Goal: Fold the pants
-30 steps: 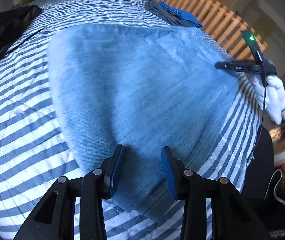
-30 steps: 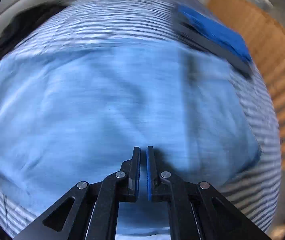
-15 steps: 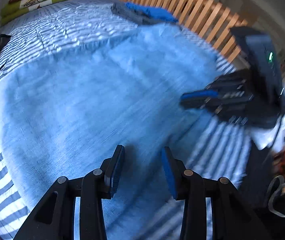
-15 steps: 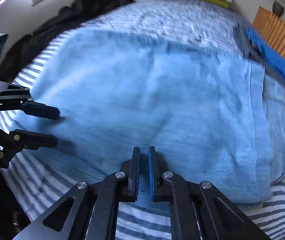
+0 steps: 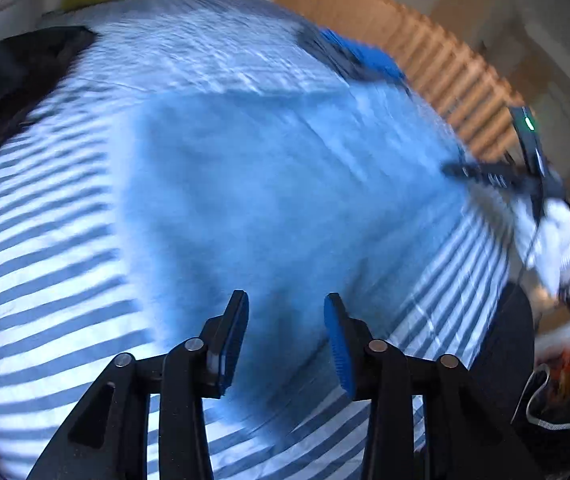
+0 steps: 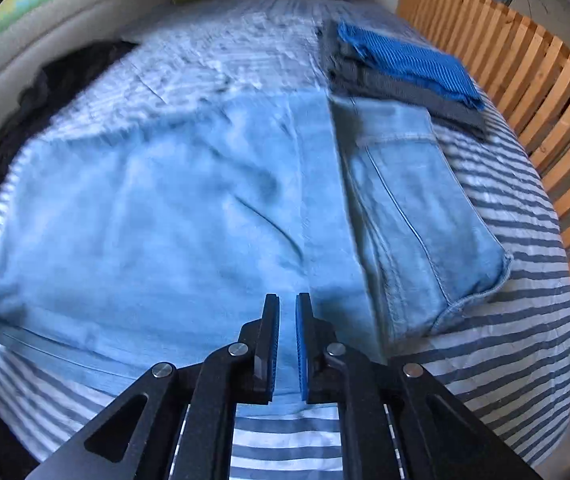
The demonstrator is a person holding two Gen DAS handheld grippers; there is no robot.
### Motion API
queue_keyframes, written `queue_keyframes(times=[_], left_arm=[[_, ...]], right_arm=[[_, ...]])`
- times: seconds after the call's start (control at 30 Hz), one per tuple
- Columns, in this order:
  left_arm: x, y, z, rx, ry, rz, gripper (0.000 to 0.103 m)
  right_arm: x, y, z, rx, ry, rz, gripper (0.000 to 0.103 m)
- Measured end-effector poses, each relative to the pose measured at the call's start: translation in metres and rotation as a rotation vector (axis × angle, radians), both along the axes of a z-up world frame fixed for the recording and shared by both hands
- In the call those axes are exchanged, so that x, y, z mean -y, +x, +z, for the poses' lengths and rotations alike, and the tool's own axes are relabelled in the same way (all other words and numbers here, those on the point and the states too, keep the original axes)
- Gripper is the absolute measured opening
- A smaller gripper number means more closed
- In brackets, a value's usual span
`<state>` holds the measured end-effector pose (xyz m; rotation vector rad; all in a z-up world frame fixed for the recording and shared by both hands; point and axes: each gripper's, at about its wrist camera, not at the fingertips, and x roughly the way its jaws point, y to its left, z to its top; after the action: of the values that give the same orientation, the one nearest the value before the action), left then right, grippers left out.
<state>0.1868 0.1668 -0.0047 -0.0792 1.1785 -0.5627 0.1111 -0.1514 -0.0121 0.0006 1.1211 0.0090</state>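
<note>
Jeans (image 6: 173, 216) flat on bed (image 6: 505, 360), half-folded; left gripper (image 5: 285, 336) gaping, just widened, empty; right gripper (image 6: 287, 344) nearly shut, empty, poised for next fold.

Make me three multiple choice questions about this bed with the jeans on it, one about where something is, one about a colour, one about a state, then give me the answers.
1. Where does the folded stack with the bright blue cloth lie?
A. beyond the jeans, by the wooden slats
B. on the floor
C. on top of the pillows

2. What colours is the bedsheet?
A. plain green
B. blue and white stripes
C. red checks

3. How does the left gripper stand?
A. clamped on the sheet
B. shut with nothing in it
C. open, nothing between its fingers

Answers:
1 A: the stack sits past the far edge of the jeans, next to the slatted frame.
2 B: stripes show all around the denim.
3 C: a wide gap shows between the pads, which have just been opening, and no cloth is pinched.
</note>
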Motion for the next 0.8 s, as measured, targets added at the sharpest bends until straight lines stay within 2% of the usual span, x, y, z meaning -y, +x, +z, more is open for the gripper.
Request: queue_keyframes(times=[0.03, 0.1, 0.2, 0.23, 0.3, 0.33, 0.37, 0.43, 0.57, 0.63, 0.7, 0.77, 0.8], left_arm=[[-0.008, 0.002, 0.004, 0.015, 0.017, 0.029, 0.052], [-0.024, 0.007, 0.012, 0.031, 0.030, 0.080, 0.052], [-0.050, 0.020, 0.018, -0.002, 0.027, 0.170, 0.052], [-0.053, 0.021, 0.017, -0.011, 0.025, 0.188, 0.053], [-0.057, 0.018, 0.014, -0.032, 0.004, 0.217, 0.058], [-0.056, 0.013, 0.012, -0.040, -0.007, 0.223, 0.063], [-0.056, 0.009, 0.008, -0.048, -0.009, 0.229, 0.066], [-0.050, -0.004, -0.007, -0.083, -0.018, 0.246, 0.066], [-0.045, -0.024, -0.030, -0.118, -0.059, 0.321, 0.065], [-0.046, -0.033, -0.037, -0.130, -0.110, 0.373, 0.065], [-0.043, -0.040, -0.042, -0.118, -0.147, 0.407, 0.058], [-0.038, -0.045, -0.043, -0.091, -0.143, 0.429, 0.043], [-0.037, -0.047, -0.043, -0.076, -0.149, 0.436, 0.042]], right_arm=[[-0.009, -0.001, 0.005, 0.011, 0.030, 0.016, 0.008], [-0.040, 0.003, 0.017, 0.036, 0.077, 0.089, 0.008], [-0.095, 0.004, 0.030, 0.083, 0.110, 0.209, 0.011], [-0.109, 0.005, 0.035, 0.096, 0.127, 0.238, 0.016], [-0.135, 0.015, 0.046, 0.131, 0.168, 0.296, 0.033], [-0.148, 0.021, 0.048, 0.137, 0.179, 0.323, 0.048], [-0.161, 0.028, 0.051, 0.137, 0.183, 0.352, 0.050], [-0.185, 0.040, 0.054, 0.116, 0.190, 0.396, 0.050], [-0.234, 0.067, 0.048, -0.017, 0.218, 0.436, 0.050], [-0.257, 0.080, 0.037, -0.086, 0.211, 0.447, 0.050], [-0.281, 0.088, 0.028, -0.148, 0.195, 0.466, 0.050], [-0.307, 0.099, 0.020, -0.175, 0.157, 0.480, 0.050], [-0.318, 0.105, 0.017, -0.189, 0.136, 0.486, 0.050]])
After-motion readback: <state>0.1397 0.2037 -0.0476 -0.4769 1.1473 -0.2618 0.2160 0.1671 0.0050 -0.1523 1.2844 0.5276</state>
